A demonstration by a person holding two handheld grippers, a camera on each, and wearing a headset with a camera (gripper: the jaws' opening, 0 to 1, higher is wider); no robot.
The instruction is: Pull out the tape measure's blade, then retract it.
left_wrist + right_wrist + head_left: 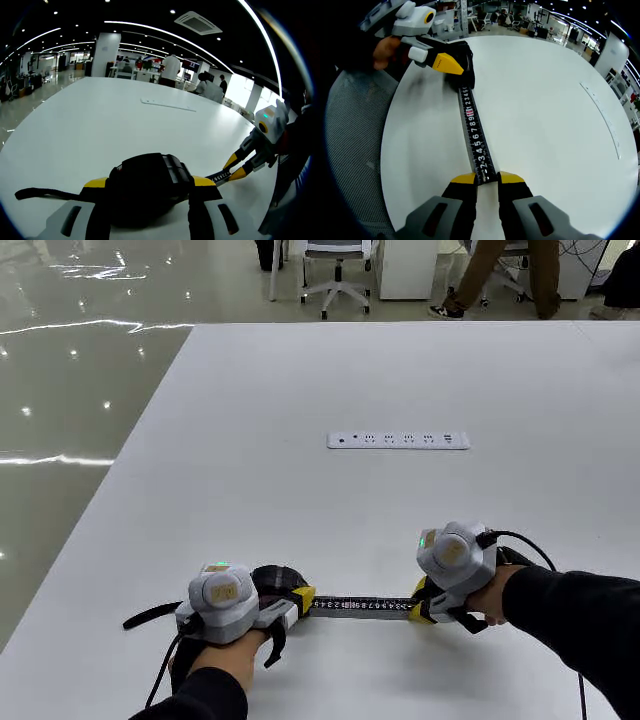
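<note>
Left gripper (300, 602), head view: clenched on the tape measure case (278, 582) at lower left, pinning it to the table (300, 390) so it cannot slide along the line of the pull.
Right gripper (420, 610), head view: jaws closed on the free end of the blade (360, 606), lower centre-right, on the same line as the case so the blade lies straight and flat.
Power strip (398, 440): mid-frame, well apart from the work.
Left gripper view: the case sits bottom centre between the jaws. A black strap (45, 192) trails to the left, and the blade leaves to the right.
Right gripper view: the blade runs from bottom centre to the case at upper left. Its end hook is hidden, probably between the jaws.
Stage: blade part-drawn, retraction not yet done.
</note>
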